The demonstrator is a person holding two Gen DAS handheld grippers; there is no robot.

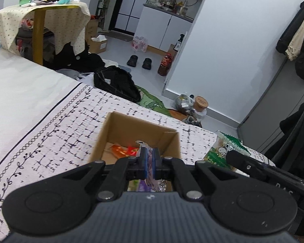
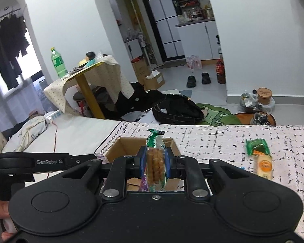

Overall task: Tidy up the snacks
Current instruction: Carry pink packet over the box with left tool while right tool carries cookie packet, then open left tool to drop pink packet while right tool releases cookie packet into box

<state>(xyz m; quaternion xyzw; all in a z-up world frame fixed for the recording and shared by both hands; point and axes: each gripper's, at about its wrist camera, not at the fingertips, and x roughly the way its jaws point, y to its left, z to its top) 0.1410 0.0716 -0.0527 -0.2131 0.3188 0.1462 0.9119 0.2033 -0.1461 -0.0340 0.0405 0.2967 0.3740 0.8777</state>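
An open cardboard box (image 1: 119, 129) stands on the patterned bed cover; it also shows in the right wrist view (image 2: 123, 145). Red snack packets (image 1: 123, 150) lie inside it. My left gripper (image 1: 150, 162) is shut on a purple snack packet (image 1: 150, 160) above the box. My right gripper (image 2: 155, 163) is shut on a clear green-topped biscuit packet (image 2: 155, 162), held upright over the box's near edge. That packet and the right gripper's arm show in the left wrist view (image 1: 223, 151) to the right of the box.
A green packet (image 2: 257, 146) and an orange packet (image 2: 264, 166) lie on the cover (image 2: 212, 141) right of the box. Beyond the bed edge are a black bag (image 2: 176, 107), a green rug, shoes (image 2: 198, 80) and a draped side table (image 2: 87, 77) with a green bottle.
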